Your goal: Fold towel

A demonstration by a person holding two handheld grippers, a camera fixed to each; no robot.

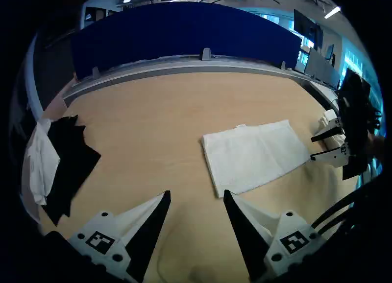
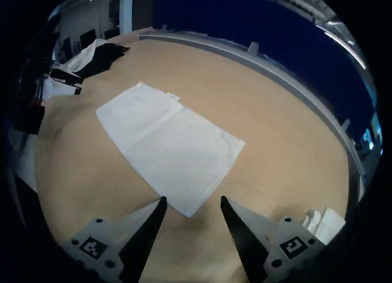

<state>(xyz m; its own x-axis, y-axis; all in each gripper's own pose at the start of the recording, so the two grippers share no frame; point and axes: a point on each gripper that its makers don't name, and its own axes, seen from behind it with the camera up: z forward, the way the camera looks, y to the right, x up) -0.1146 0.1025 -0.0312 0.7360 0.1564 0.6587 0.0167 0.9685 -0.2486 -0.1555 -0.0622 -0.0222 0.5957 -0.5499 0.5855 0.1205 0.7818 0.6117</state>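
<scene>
Presently the left tongs (image 1: 196, 195) and the right tongs (image 2: 192, 200) both stand parted, grasping nothing, above the wooden desk (image 1: 147, 116). The white towel (image 1: 255, 155) lies flat on the desk just ahead of both, one corner showing between the right tongs' tips. Farther off, at the desk's edge, lie a black cloth (image 1: 73, 155) and a white cloth (image 1: 41, 160), with a blue partition (image 1: 186, 33) behind.

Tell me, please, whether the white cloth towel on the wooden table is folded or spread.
Folded, apparently, lying flat: the white cloth towel shows a layer edge across it.
</scene>
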